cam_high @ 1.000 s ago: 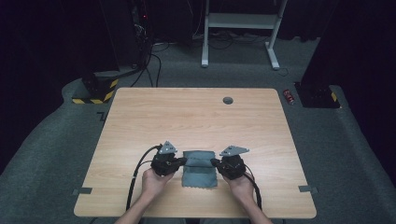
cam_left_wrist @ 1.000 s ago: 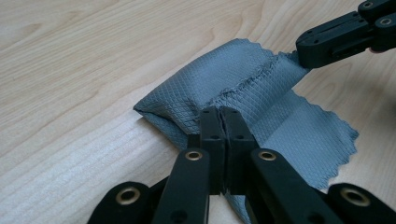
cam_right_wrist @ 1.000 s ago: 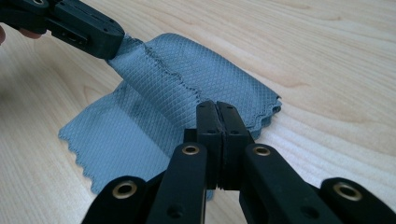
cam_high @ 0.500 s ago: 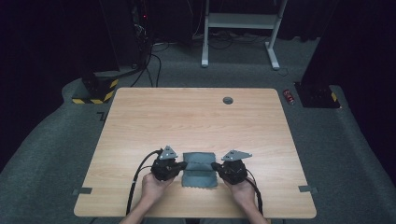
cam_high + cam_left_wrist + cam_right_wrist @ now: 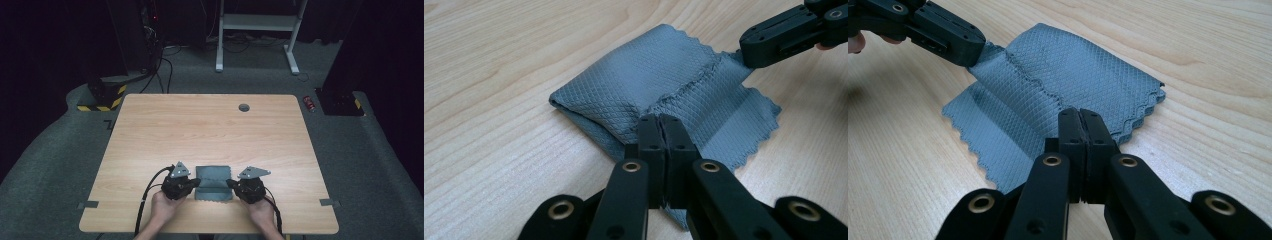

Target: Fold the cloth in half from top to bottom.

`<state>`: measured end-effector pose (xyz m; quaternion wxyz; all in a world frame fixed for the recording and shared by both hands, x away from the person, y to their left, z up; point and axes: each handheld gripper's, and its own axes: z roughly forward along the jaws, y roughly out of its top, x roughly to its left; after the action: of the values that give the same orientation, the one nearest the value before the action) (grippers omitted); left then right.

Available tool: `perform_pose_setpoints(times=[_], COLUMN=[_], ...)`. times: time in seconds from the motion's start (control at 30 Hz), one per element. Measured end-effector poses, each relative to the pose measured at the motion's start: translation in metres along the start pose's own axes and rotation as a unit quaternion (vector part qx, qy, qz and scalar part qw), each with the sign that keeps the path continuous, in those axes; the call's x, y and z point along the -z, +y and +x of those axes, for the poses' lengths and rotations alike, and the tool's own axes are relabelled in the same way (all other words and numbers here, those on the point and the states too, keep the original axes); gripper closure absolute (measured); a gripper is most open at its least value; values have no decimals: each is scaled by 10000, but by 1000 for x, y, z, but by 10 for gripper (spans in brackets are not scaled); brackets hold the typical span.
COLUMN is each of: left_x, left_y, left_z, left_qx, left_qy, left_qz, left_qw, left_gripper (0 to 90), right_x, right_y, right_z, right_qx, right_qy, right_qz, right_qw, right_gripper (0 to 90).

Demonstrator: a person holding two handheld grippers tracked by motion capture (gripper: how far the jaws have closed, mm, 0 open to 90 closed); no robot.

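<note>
Your left gripper (image 5: 659,120) and right gripper (image 5: 1080,114) each pinch the folded grey waffle-textured cloth (image 5: 214,182) on the light wooden table (image 5: 210,130).

Drawn back toward the near edge of the light wooden surface (image 5: 210,130) since a second ago: left gripper (image 5: 194,184), right gripper (image 5: 231,184), and the folded grey diamond-textured cloth (image 5: 214,183) pinched between them. Cloth now lying slightly nearer the person, hands lower in the high view.
</note>
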<state>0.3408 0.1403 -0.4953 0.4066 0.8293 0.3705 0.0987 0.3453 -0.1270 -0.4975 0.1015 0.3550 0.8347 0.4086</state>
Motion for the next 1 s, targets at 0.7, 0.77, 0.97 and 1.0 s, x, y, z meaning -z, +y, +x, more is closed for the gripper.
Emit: perform_pose_setpoints(times=[0.7, 0.77, 0.97, 1.0], left_x=[-3, -2, 11, 13], left_y=[-11, -12, -9, -7], left_z=[-9, -9, -8, -8], left_qx=[-152, -132, 81, 78], left_qy=[79, 72, -36, -42], left_qz=[200, 206, -58, -85], left_qw=[9997, 9997, 9999, 9999], left_gripper=[877, 846, 736, 727], right_x=[-5, -4, 6, 9], right_y=[-15, -16, -13, -12], right_z=[9, 8, 4, 4], right_qx=[200, 192, 1, -26], right_qy=[1, -3, 118, 130], right_qz=[196, 199, 22, -19], right_qw=[9996, 9996, 9999, 9999], right_gripper=[879, 842, 771, 768])
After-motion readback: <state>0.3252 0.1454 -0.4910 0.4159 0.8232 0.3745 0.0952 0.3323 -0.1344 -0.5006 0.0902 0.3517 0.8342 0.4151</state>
